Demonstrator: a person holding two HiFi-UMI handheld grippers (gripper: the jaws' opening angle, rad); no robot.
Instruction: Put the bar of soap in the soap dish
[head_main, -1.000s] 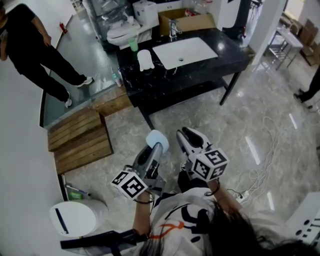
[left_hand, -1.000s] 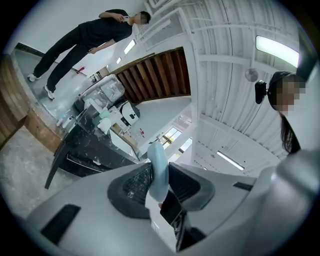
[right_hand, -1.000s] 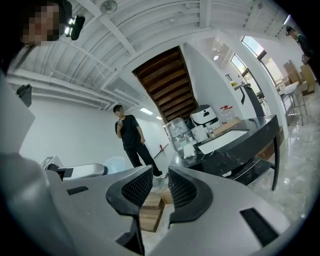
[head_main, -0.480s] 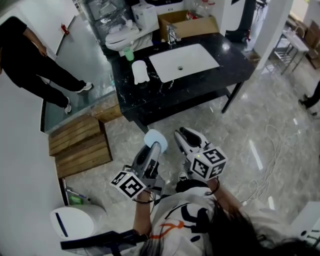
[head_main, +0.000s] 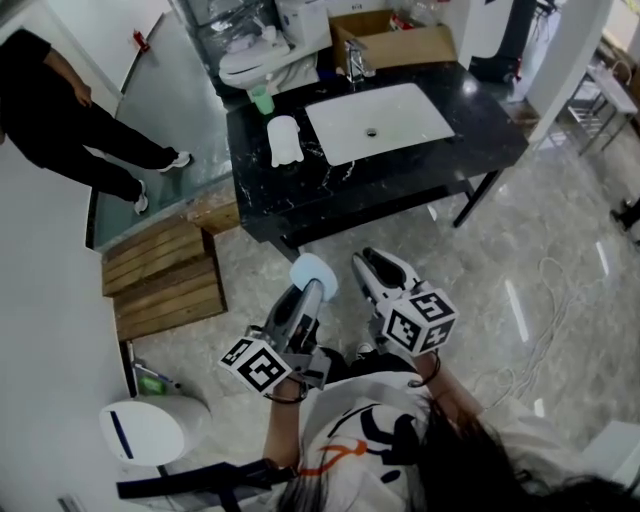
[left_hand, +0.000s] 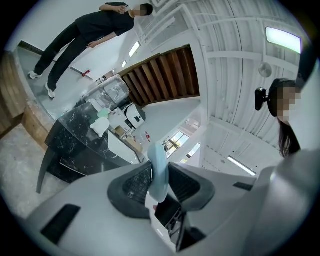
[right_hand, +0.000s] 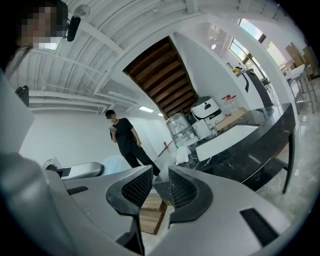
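Observation:
My left gripper (head_main: 311, 287) is shut on a pale blue bar of soap (head_main: 314, 272), which stands on edge between its pads (left_hand: 159, 172). It is held level over the floor, short of the black marble counter (head_main: 400, 170). On the counter's left part, beside the white sink (head_main: 378, 122), stands a white object (head_main: 285, 139) that may be the soap dish; I cannot tell for sure. My right gripper (head_main: 367, 266) is beside the left one, open by a narrow gap (right_hand: 160, 187) with nothing in it.
A green cup (head_main: 262, 100) and a tap (head_main: 353, 60) stand at the counter's back. A person in black (head_main: 70, 110) stands at the left by a glass panel. Wooden steps (head_main: 165, 275) lie at the left, a white bin (head_main: 150, 432) nearer me, and cables (head_main: 540, 320) trail at the right.
The counter and sink have shifted in the head view as I walk toward them. Both grippers keep their pose, and the soap stays in the left one.

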